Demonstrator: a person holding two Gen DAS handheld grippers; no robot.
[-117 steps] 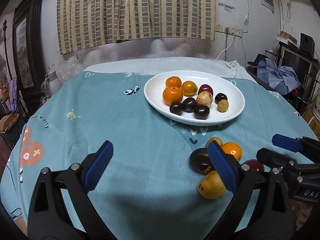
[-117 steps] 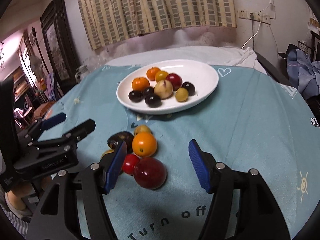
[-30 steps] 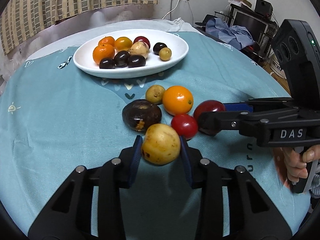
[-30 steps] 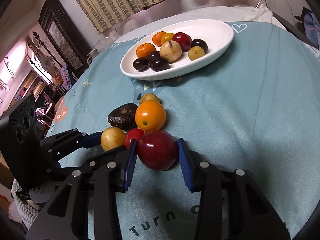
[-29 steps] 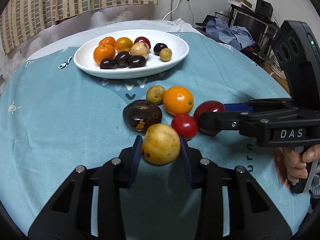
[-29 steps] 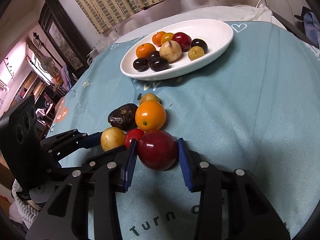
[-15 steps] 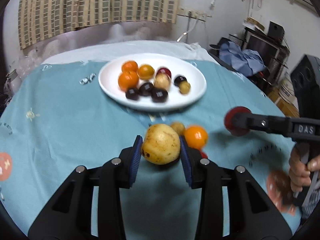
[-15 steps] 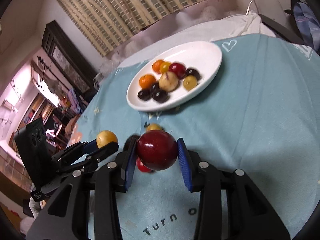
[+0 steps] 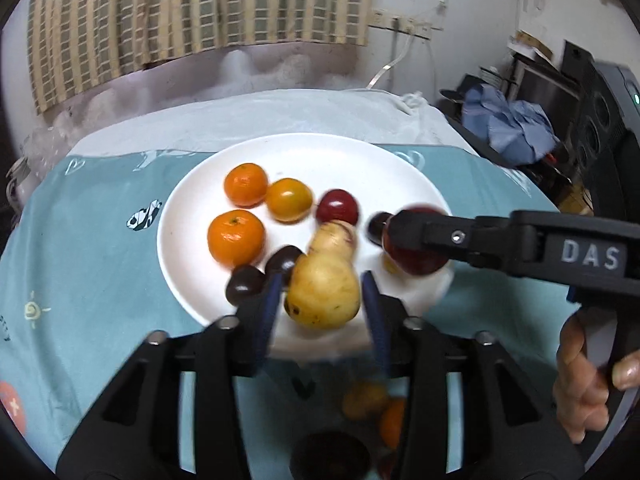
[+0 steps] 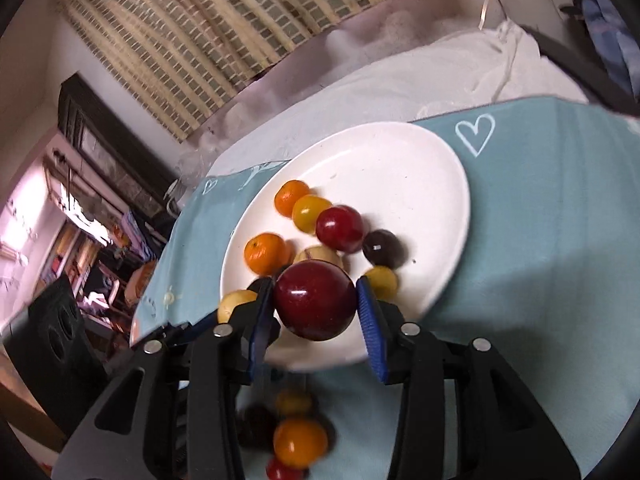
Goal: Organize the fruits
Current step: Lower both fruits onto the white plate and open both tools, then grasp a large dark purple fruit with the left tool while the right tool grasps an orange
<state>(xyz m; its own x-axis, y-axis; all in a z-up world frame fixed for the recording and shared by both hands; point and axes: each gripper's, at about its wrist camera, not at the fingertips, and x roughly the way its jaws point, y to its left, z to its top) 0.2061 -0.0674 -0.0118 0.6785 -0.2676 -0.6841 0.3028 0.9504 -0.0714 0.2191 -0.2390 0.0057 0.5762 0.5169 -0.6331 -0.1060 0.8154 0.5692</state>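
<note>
My left gripper (image 9: 320, 300) is shut on a yellow fruit (image 9: 323, 294) and holds it over the near rim of the white plate (image 9: 400, 168). My right gripper (image 10: 316, 308) is shut on a dark red fruit (image 10: 315, 300), also above the plate's (image 10: 420, 168) near edge; it shows at the right in the left wrist view (image 9: 416, 256). The plate holds two oranges (image 9: 236, 237), a yellow-orange fruit (image 9: 289, 199), a red fruit (image 9: 337, 207) and several dark plums (image 9: 245, 290). Loose fruits lie on the cloth below: an orange one (image 10: 300, 442), a dark one (image 10: 258, 424).
The table is covered by a teal cloth (image 9: 80, 240) with a white cloth (image 9: 240, 116) at the far side. A small red fruit (image 10: 282, 472) and a yellow one (image 10: 294, 402) lie among the loose fruits near me. Clutter and a dark cabinet stand around the table.
Both grippers have lifted their fruits off the cloth and moved forward to above the near part of the plate. The loose pile is now below and behind the fingers.
</note>
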